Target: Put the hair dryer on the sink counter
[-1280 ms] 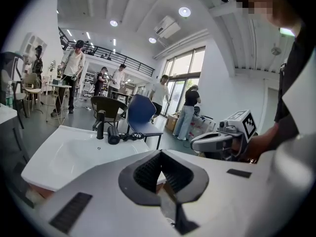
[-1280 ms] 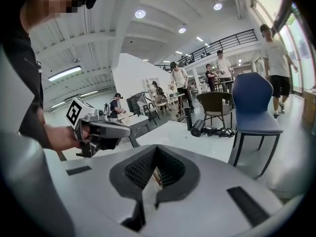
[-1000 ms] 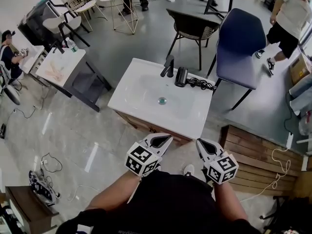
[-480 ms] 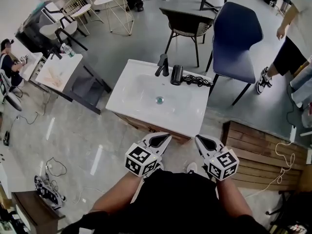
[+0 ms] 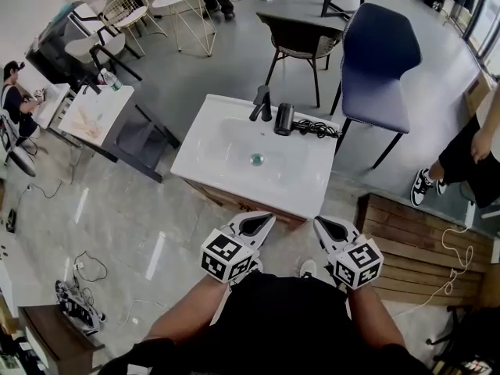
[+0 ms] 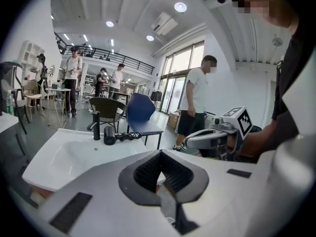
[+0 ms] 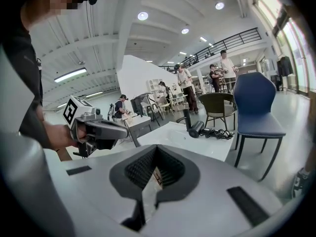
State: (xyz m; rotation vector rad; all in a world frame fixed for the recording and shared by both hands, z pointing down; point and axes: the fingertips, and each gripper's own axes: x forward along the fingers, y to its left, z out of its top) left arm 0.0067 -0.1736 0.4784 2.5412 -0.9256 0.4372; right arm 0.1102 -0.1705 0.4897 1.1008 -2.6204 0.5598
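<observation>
Hair dryer (image 5: 284, 119), likely light, rigid and slick, is offering its barrel, while you are holding left tongs (image 5: 268, 219) and right tongs (image 5: 320, 224) clenched empty.

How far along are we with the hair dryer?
Done: the hair dryer lies on the sink counter beside the faucet, its cord next to it. In hand: nothing; the left gripper and right gripper are shut and empty, short of the sink. Left: nothing that I can see.
</observation>
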